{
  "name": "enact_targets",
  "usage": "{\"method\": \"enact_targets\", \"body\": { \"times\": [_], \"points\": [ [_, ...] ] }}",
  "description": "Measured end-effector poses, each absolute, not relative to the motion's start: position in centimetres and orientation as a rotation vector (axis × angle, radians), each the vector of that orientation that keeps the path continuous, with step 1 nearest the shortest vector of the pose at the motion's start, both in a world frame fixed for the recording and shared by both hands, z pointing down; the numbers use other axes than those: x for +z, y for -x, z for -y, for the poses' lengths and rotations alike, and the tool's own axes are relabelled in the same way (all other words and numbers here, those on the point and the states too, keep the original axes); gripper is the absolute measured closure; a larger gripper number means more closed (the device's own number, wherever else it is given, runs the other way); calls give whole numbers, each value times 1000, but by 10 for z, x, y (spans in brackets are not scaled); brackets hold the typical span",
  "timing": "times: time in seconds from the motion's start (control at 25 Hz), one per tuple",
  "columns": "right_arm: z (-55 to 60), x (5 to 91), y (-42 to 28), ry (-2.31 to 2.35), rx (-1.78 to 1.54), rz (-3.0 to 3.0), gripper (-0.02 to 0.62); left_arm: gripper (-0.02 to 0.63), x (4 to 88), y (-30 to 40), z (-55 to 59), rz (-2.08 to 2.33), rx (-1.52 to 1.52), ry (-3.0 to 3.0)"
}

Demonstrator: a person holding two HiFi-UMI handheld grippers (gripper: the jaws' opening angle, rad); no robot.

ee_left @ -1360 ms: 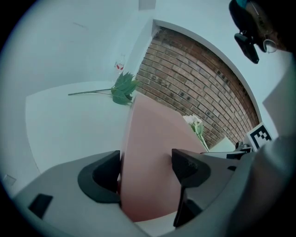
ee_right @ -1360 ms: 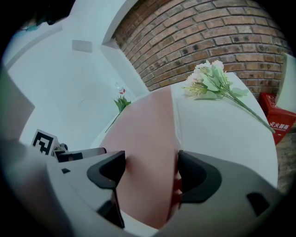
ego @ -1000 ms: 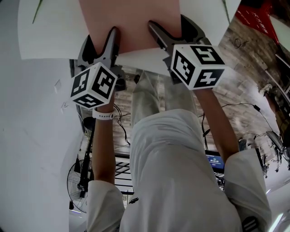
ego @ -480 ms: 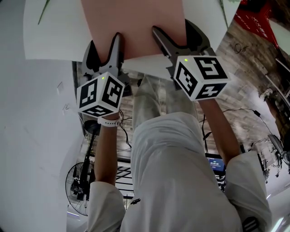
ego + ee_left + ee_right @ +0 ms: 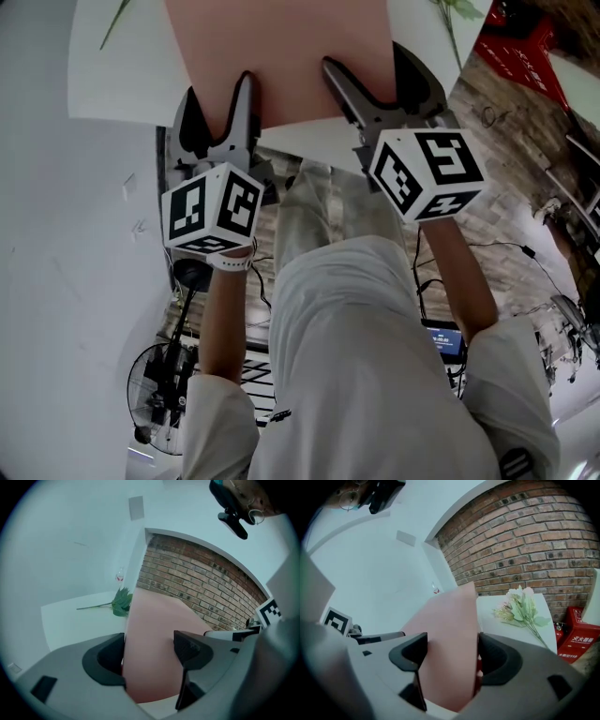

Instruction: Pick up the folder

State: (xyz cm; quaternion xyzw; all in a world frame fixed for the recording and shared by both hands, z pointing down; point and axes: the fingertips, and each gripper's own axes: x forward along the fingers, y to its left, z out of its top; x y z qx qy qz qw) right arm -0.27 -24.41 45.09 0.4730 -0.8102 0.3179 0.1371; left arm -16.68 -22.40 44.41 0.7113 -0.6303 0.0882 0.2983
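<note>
Pink folder (image 5: 281,56) sits at the near edge of the white table (image 5: 112,75), with its near edge toward the person and its sheet slanting up and away. In both gripper views the far end shows against the wall above the table line, so I judge it clear of the top; the head view crops that end and cannot confirm. Left hand-held gripper (image 5: 149,641) takes the near left corner. Its jaws stand wide, and the sheet runs slantwise across the gap, meeting the inner face of each jaw. Right hand-held gripper (image 5: 449,644) takes the near right corner the same way, jaws wide and the sheet bridging pad to pad. Reading: both are holding the folder, wedged across the opening, not pinched flat. Two holds on one edge make sense, since a thin floppy sheet gripped at a single corner would likely sag or twist. Holding at the table's edge also gives the lower jaws room beneath. A green sprig (image 5: 121,603) lies on the table to the left and a bunch of pale flowers (image 5: 520,607) to the right, both apart from the folder, so the lift path looks free. The pick-up seems mostly done.
</note>
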Motion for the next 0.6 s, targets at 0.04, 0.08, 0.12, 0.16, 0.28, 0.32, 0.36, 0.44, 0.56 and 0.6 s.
{"method": "enact_targets", "body": {
  "times": [0.04, 0.08, 0.12, 0.16, 0.28, 0.32, 0.36, 0.44, 0.56, 0.6],
  "points": [
    [245, 445, 1, -1372, 908, 2353, 256, 270, 438, 165, 225, 1680, 225, -1895],
    [246, 439, -1, -1376, 897, 2360, 256, 270, 433, 164, 225, 1685, 216, -1899],
    [248, 434, -3, -1378, 889, 2366, 255, 270, 427, 162, 226, 1690, 208, -1903],
    [249, 428, -6, -1380, 883, 2372, 250, 270, 422, 160, 228, 1696, 201, -1907],
    [251, 409, -8, -1383, 854, 2402, 250, 272, 402, 158, 228, 1720, 173, -1928],
    [251, 401, -8, -1386, 839, 2415, 250, 271, 395, 158, 228, 1728, 160, -1937],
    [251, 392, -8, -1389, 823, 2427, 250, 272, 387, 158, 227, 1737, 148, -1945],
    [250, 375, -10, -1397, 793, 2454, 250, 271, 369, 156, 226, 1754, 125, -1965],
    [250, 347, -20, -1415, 746, 2496, 250, 272, 340, 146, 225, 1777, 88, -2001],
    [250, 338, -22, -1420, 732, 2508, 250, 272, 331, 144, 225, 1783, 77, -2012]
  ]
}}
